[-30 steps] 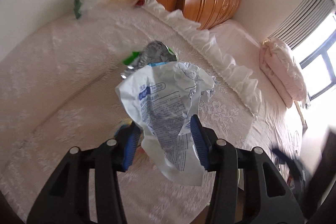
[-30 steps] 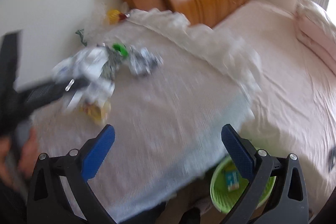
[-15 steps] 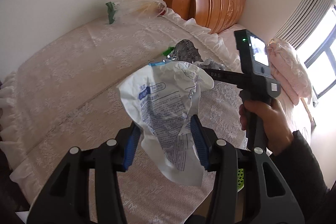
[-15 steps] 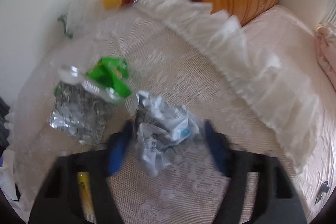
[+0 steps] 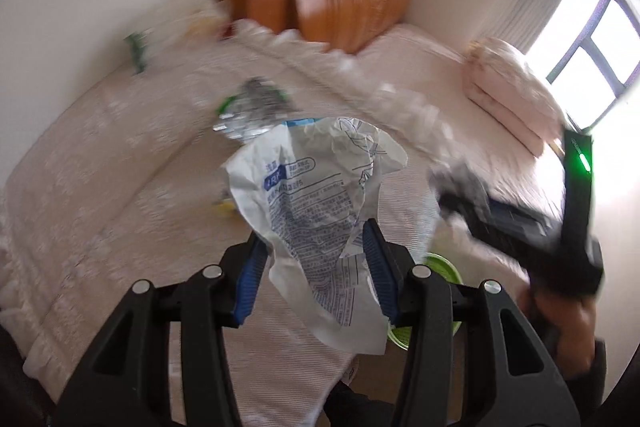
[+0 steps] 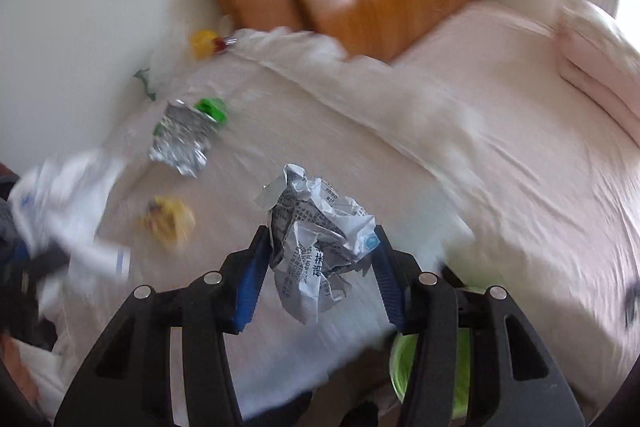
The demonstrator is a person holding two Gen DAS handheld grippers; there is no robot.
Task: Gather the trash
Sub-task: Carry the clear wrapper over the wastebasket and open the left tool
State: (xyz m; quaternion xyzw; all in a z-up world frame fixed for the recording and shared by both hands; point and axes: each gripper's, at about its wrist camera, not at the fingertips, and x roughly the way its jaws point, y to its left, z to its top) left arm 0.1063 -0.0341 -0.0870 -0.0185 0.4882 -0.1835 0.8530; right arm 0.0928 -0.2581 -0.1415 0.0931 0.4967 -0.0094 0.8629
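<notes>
The left hand-held gripper [image 5: 314,259] is closed on a white printed wrapper [image 5: 316,195]. The wrapper stands tall between the blue pads, and its long side runs up and down in the middle of the left wrist view. The right hand-held gripper [image 6: 318,269] is closed on a crumpled paper ball [image 6: 318,233] with dark print, in the middle of the right wrist view. Both pieces of trash are up in the air above the bed [image 6: 500,147], not lying on it. The green bin [image 6: 430,371] is where I think they must go. In the right wrist view it peeks out at the bottom, just right of the middle, below the right gripper's right finger and past the edge of the bed. In the left wrist view the green bin [image 5: 440,263] shows low and right of the middle, partly hidden behind the wrapper and the gripper. So the bin lies down and to the right of both grippers. The right one looks nearer, so I think it should drop first. More trash is on the bed: a shiny foil bag [image 6: 180,143] with a green bit at the middle left, a small yellow wrapper [image 6: 170,221] lower down, and a clear plastic bag [image 6: 188,47] by the wall at the upper left. The pictures are blurry, so small things are hard to see.
</notes>
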